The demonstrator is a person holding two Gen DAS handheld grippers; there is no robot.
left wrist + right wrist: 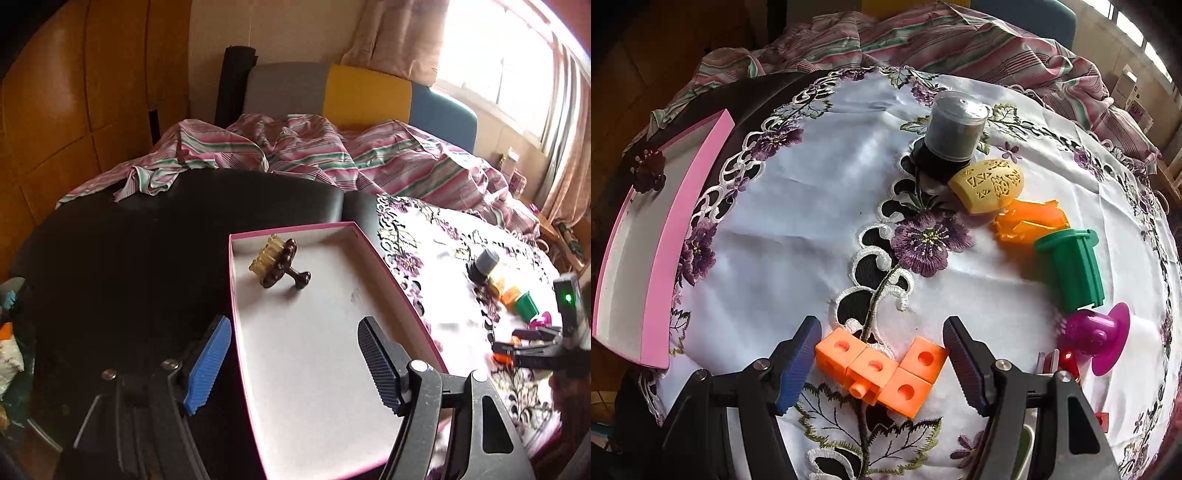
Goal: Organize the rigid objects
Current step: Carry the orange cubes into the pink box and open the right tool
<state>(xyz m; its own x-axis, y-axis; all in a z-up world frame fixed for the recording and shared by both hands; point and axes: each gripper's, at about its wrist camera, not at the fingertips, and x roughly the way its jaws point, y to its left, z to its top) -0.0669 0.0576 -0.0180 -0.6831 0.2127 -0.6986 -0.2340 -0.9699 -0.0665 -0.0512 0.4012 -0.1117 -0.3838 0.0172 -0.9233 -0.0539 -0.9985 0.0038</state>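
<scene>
Your left gripper hangs wide open and empty above the pink-rimmed box. At right, your right gripper straddles the orange linked cubes wide open, gripping nothing; centre them, then close squarely.

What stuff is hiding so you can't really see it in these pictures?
- Small red thing, right wrist view: mostly hidden behind the right claw and the purple plastic spool.
- Pink-rimmed cardboard box, right wrist view: cut off at the left edge.
- Row of toys, left wrist view: too small and glare-washed to identify.
</scene>
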